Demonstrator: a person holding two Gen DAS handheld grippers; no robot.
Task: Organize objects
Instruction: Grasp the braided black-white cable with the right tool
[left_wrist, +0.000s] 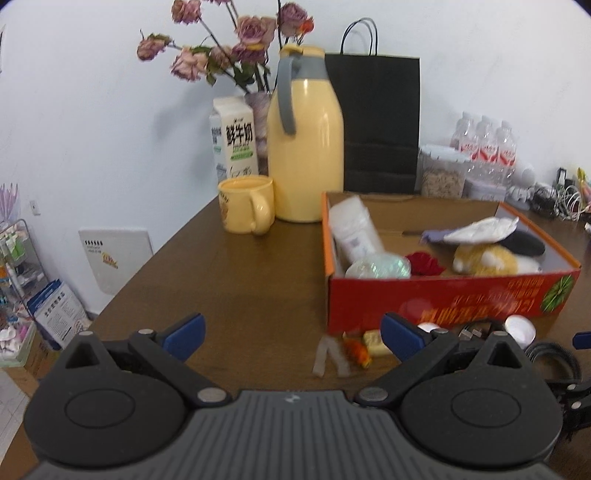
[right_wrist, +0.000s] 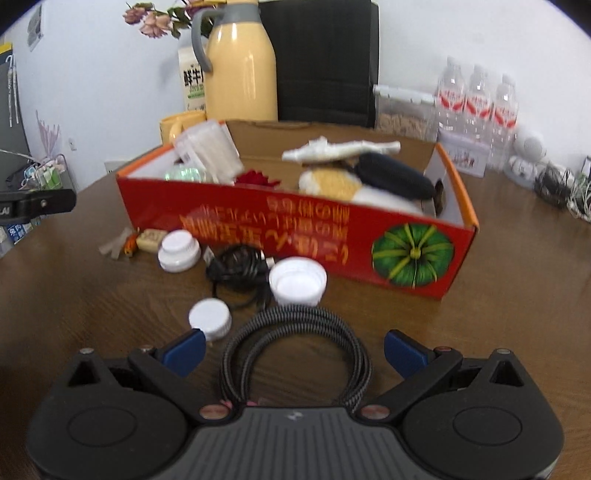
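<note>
Left gripper (left_wrist: 293, 338) spread wide, empty, over bare brown table (left_wrist: 229, 288). Ahead and to its left, open wood running out to the table's left edge; beyond that edge, a drop to floor clutter. Ahead and right, the red box (left_wrist: 443, 295) blocking the way, its near wall just past the right blue fingertip. Between the fingertips and slightly right, small scraps (left_wrist: 354, 350) lying on the wood against the box's near left corner. Far ahead, a yellow mug (left_wrist: 245, 208) and yellow thermos (left_wrist: 304, 147) closing off the back.

Right gripper (right_wrist: 295, 350) also spread wide, holding nothing. Between its fingers, a coiled braided cable (right_wrist: 295, 354), flat on the table. Just beside the left fingertip, a small white cap (right_wrist: 209, 317). Straight ahead, a white lid (right_wrist: 297, 281), a black cord bundle (right_wrist: 238, 269) and a white jar (right_wrist: 179, 251), all crowded before the box's long red wall (right_wrist: 295, 236). To the right, clear wood alongside the box's corner.
</note>
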